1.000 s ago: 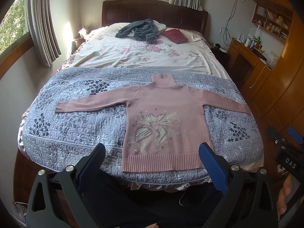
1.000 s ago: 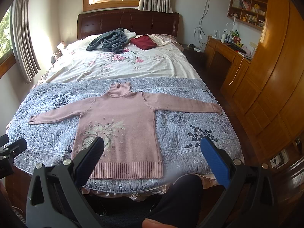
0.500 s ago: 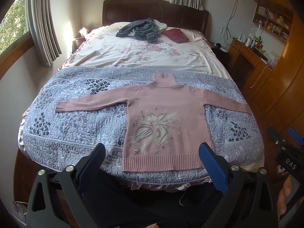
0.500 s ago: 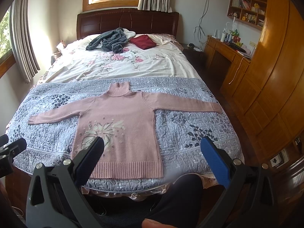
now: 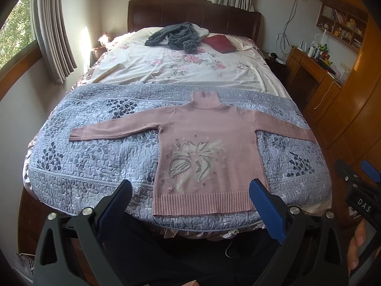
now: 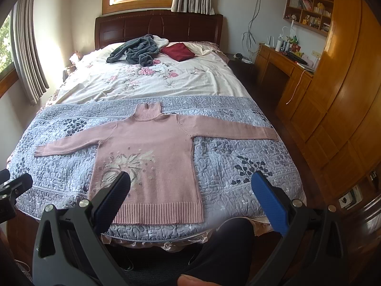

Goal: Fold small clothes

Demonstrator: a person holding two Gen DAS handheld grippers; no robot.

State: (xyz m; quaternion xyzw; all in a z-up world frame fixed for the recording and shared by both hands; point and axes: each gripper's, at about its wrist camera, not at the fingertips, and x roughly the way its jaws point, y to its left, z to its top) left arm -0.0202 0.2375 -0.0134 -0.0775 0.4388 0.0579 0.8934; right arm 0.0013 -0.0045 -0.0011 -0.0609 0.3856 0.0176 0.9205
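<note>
**Pink sweater spread flat, both grippers held back and empty**

I hold my left gripper at the foot of the bed, its blue-padded fingers spread wide with nothing between them. My right gripper is the same: jaws apart, empty, short of the bed's near edge. Neither touches any cloth.

The pink sweater lies face up on the blue-grey quilted cover that spans the near half of the bed. Its ribbed hem points toward me and sits close to the near edge; its turtleneck collar points toward the headboard. Both sleeves stretch straight out to the sides, the right one reaching almost to the cover's edge. A pale leaf-and-flower pattern is knitted into the front. In the right wrist view the sweater lies left of centre, with my left finger pad overlapping its lower front in the picture only.

Farther up, on the floral sheet, a rumpled grey garment lies beside a folded dark red one, both well apart from the sweater. A wooden desk and cabinets stand along the right wall. My dark-trousered legs show below the grippers.
</note>
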